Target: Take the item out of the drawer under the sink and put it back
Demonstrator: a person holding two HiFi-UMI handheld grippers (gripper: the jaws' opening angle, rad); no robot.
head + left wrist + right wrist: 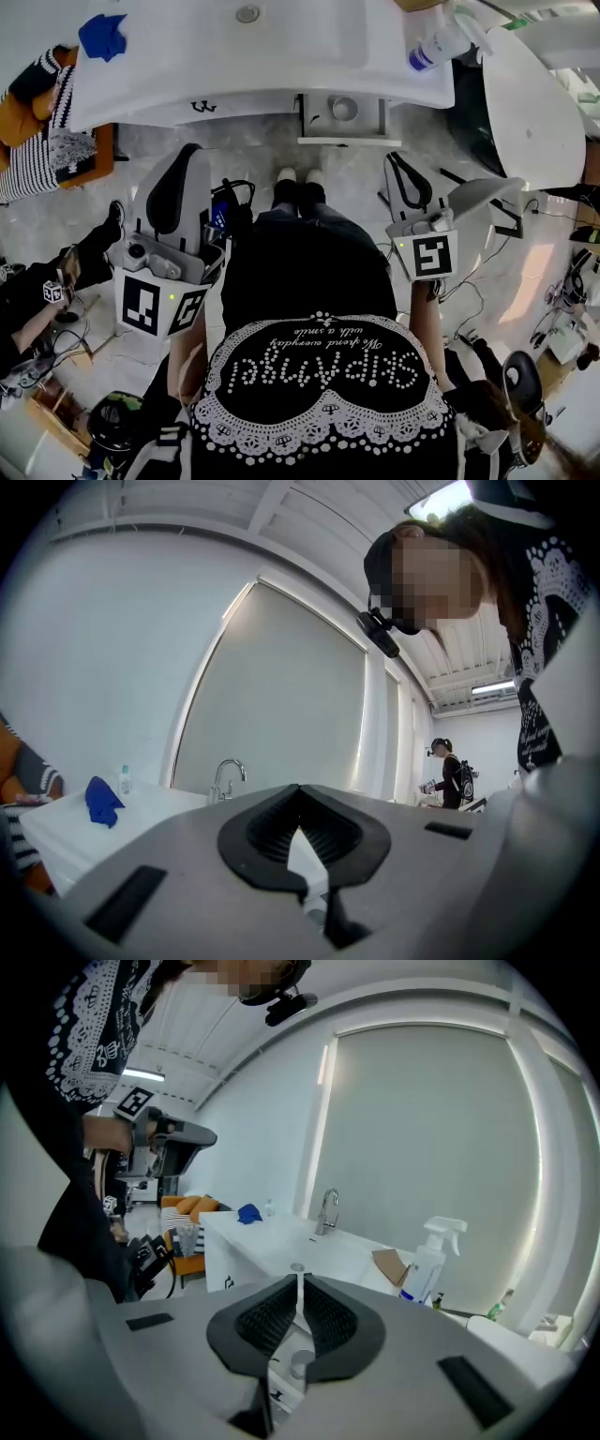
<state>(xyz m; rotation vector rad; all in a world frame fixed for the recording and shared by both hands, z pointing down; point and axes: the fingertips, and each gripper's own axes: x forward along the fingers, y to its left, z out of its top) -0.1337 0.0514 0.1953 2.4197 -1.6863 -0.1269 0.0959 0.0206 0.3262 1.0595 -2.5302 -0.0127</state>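
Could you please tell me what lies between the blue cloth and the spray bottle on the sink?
The drain lies between cloth and bottle in the head view; the right gripper view adds the faucet.

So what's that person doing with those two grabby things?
A person stands facing the long white sink counter, with a grey grabbing tool in each hand. The left claw and the right claw are both shut and empty, held in front of the body, away from the counter. The small white drawer under the sink is pulled open, and a round grey item sits inside it. Nothing is touching it right now.
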